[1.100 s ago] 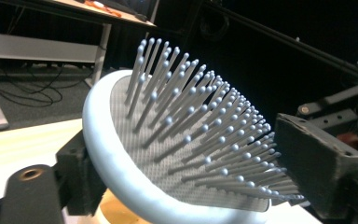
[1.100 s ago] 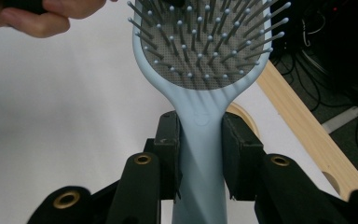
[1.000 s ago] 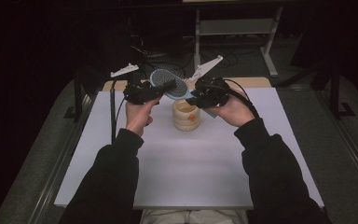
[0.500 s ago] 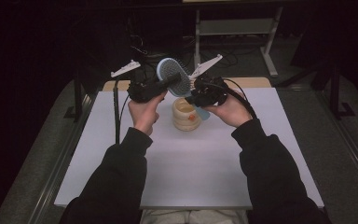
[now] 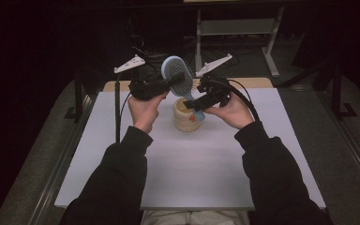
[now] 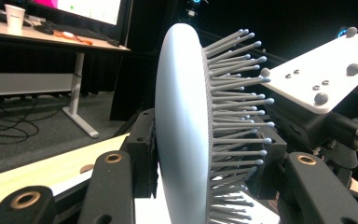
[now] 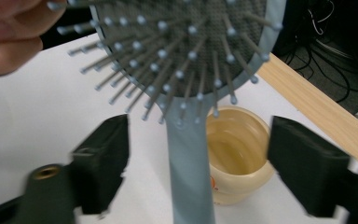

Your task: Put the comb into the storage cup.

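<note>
Dark room behind, cables and a desk leg at the back, and a white bench [image 5: 192, 164] was spread under both forearms. Above it a brush [image 5: 178, 75] was held up over a cup [image 5: 187, 115], head high, handle pointing down toward the cup's mouth, so its long axis ran close to upright with a slight lean.

The left claw [image 5: 166, 84] was clamped on the brush head: in the left claw view the pale back of the brush [image 6: 182, 130] was pressed against one pad and the bristles against the other. The right claw [image 5: 194, 104] had just been opened wide; in the right claw view its jaws were stood well apart on either side of the handle [image 7: 189, 168], touching nothing. So the brush was carried by the left claw alone, and the cup [image 7: 235, 156] sat just beyond and below the handle tip.

The next move was judged to turn on that line: handle straight down into the cup. A small red mark was seen on the cup's side, too small to be read. No other writing could be made out.
</note>
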Available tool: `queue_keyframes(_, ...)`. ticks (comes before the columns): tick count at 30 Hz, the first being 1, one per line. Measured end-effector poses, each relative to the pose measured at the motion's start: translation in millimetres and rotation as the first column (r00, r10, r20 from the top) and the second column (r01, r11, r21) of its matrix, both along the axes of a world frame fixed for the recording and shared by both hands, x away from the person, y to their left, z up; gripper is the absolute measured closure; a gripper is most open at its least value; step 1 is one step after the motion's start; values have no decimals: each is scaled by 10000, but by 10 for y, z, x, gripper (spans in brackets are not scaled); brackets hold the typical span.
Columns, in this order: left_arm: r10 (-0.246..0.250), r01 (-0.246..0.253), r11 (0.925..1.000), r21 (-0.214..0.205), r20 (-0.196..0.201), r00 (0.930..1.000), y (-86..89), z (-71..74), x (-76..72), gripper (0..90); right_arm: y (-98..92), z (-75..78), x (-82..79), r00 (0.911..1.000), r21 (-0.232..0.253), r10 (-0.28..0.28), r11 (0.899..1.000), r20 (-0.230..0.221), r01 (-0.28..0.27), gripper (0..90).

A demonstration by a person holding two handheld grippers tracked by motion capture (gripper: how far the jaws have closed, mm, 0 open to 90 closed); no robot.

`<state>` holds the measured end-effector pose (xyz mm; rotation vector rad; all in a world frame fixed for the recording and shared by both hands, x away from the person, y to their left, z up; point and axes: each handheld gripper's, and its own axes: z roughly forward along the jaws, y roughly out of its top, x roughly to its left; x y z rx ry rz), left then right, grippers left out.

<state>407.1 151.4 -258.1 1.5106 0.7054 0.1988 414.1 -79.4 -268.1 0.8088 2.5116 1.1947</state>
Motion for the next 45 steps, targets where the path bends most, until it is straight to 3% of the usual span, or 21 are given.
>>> queue_keyframes(4,155,-155,9999,47,85,9998,0,11,20,535,-28,-53,-18,9991,-90,-319,9994,281,322,0)
queue_keyframes(6,118,-119,9999,82,77,9999,0,12,40,535,-48,-78,-25,9989,-206,-334,9992,316,340,0)
queue_keyframes(14,160,-160,9999,-48,48,9999,14,4,97,535,-172,-151,-49,9995,202,-256,9995,157,253,0)
queue_keyframes(16,302,-302,9995,-38,95,9995,16,18,110,534,-240,-172,-82,9990,332,-224,9992,381,212,0)
queue_keyframes(28,424,-425,9991,79,123,9990,48,94,207,533,-507,-268,-159,9978,832,-509,9954,424,473,0)
queue_keyframes(32,559,-564,9980,288,181,9983,68,115,245,533,-656,-313,-201,9959,1086,-753,9917,501,695,0)
queue_keyframes(40,625,-625,9980,-46,18,9980,114,99,327,532,-870,-373,-283,9941,1459,-958,9854,519,873,0)
queue_keyframes(45,791,-792,9968,132,82,9968,116,98,379,532,-1017,-449,-347,9930,1748,-1098,9794,439,1005,0)
